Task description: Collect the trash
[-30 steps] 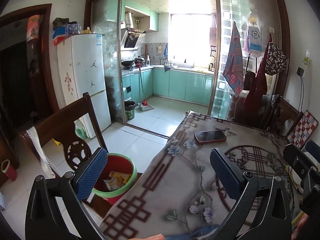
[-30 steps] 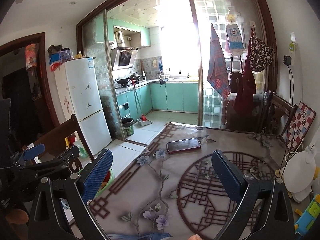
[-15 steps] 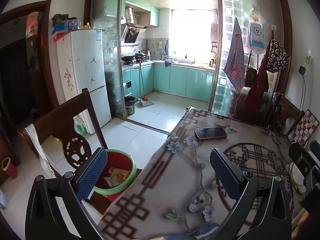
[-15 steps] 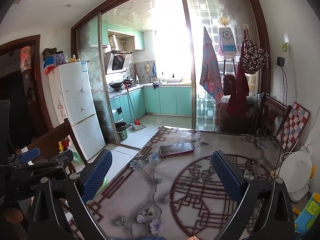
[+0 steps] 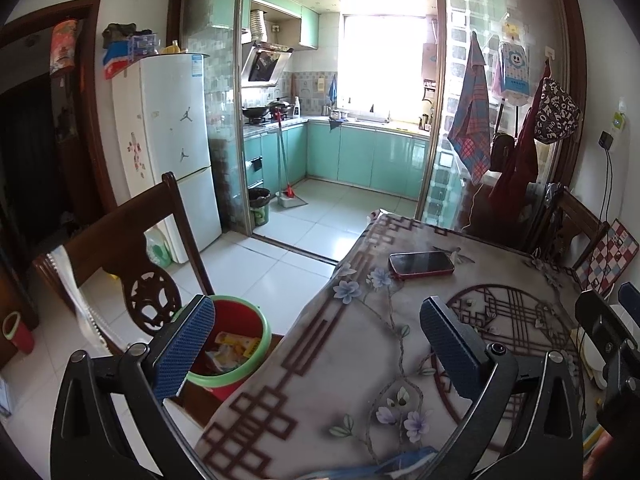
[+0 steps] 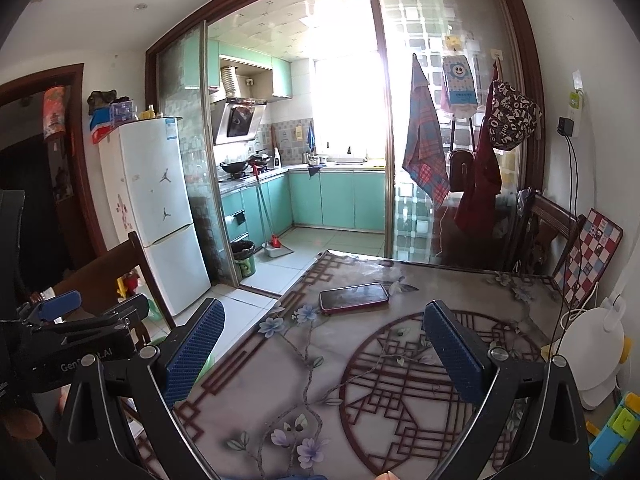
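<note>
Left tongs (image 5: 316,344): held level above the near-left edge of the tabletop (image 5: 360,380), pointing toward the kitchen doorway; blue pads wide apart, nothing between them, touching nothing. The left pad (image 5: 182,350) overlaps the rim of the bucket in the lower left of the frame.

Right tongs (image 6: 324,346): held level over the tabletop's near middle; pads spread wide, empty, clear of the cloth. In the right wrist view the left tongs appear as a black body with a blue tip at the left edge of the frame.

Trash: wrappers (image 5: 230,354), yellow and white, lying inside a red bucket (image 5: 248,332) with a green rim, lower left of the left wrist view, on the floor between the tabletop edge and a dark wooden chair (image 5: 132,248).

Tabletop: floral cloth with a maroon lattice pattern. A phone (image 6: 354,297) in a red case lies flat at frame centre, well beyond both tongs.

Right edge, right wrist view: white round appliance (image 6: 592,352), checkered board (image 6: 588,256) leaning upright.
</note>
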{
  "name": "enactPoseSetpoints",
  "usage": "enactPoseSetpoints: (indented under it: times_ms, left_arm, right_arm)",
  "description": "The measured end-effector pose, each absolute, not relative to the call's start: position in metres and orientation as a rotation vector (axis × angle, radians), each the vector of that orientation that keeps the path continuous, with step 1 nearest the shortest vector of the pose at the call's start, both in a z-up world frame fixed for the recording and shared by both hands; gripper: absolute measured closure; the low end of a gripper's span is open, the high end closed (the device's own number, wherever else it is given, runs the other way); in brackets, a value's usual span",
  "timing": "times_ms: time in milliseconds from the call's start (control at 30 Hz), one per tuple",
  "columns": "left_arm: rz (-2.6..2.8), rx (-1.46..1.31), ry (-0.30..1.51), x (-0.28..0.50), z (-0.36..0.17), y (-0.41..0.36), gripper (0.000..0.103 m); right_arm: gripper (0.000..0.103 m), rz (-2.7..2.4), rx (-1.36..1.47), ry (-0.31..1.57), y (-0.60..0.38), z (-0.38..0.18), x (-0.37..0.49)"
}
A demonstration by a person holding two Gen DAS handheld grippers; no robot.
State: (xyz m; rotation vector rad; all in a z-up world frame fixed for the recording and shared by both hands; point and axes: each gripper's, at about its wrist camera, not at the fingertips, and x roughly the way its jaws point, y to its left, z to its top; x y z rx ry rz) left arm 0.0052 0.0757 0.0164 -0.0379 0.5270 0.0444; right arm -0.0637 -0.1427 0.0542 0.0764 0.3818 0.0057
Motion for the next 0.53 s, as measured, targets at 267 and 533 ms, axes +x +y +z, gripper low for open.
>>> enactPoseSetpoints:
  times_ms: [267, 533]
  left_arm:
    - [0.038, -0.037, 0.537, 0.0069, 0.0149, 0.0716, 0.0]
    - [0.003, -0.068, 0.577, 0.0152, 0.0091, 0.068, 0.0]
  right_arm:
    - [0.002, 0.0, 0.072, 0.39, -0.1453, 0.0495, -0.0629]
    - [0.002, -0.008, 0.077, 0.401, -0.1512, 0.044, -0.0599]
